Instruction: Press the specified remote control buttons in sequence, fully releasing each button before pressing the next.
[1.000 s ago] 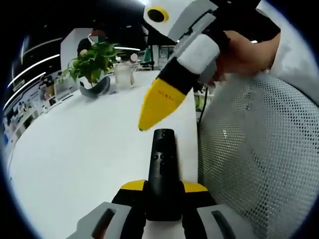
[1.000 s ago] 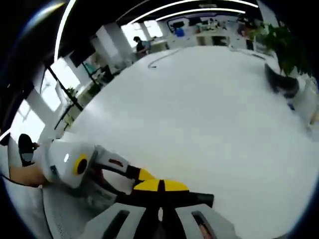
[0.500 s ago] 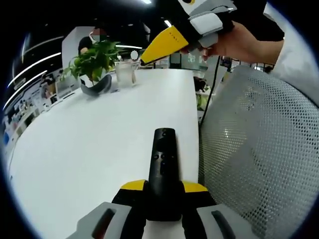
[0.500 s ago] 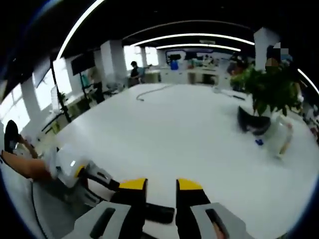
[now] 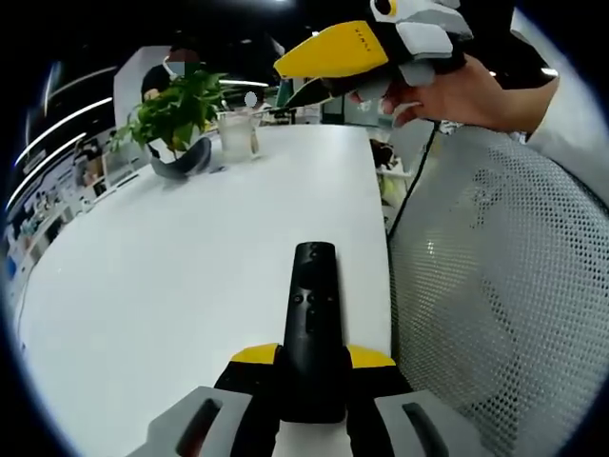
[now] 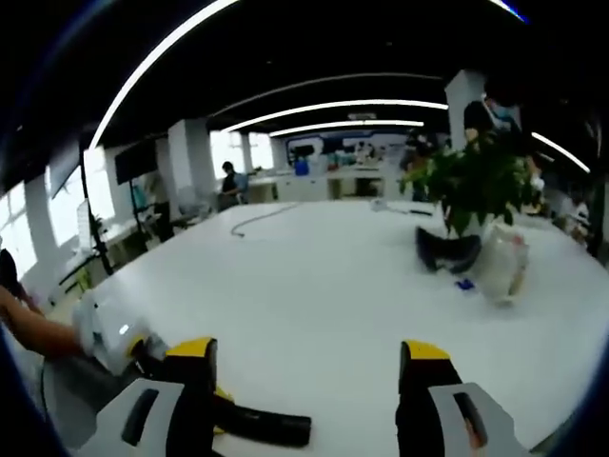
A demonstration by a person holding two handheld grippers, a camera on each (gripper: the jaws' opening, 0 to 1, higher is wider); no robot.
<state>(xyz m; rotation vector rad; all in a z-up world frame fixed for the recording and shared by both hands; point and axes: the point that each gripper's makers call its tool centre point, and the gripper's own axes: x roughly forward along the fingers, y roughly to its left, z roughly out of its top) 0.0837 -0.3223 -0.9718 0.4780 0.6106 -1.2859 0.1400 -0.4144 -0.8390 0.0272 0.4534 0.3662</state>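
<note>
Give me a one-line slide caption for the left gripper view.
Left tongs clamp a black remote over the white table; right tongs raised above.

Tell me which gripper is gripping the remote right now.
The left gripper: its jaws are shut on the black remote above the white table. The right gripper is lifted clear, jaws wide open.

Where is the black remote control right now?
In the left gripper view the slim black remote control is clamped at its near end by the left tongs, lying lengthwise on the white table beside the grey mesh chair back.
</note>
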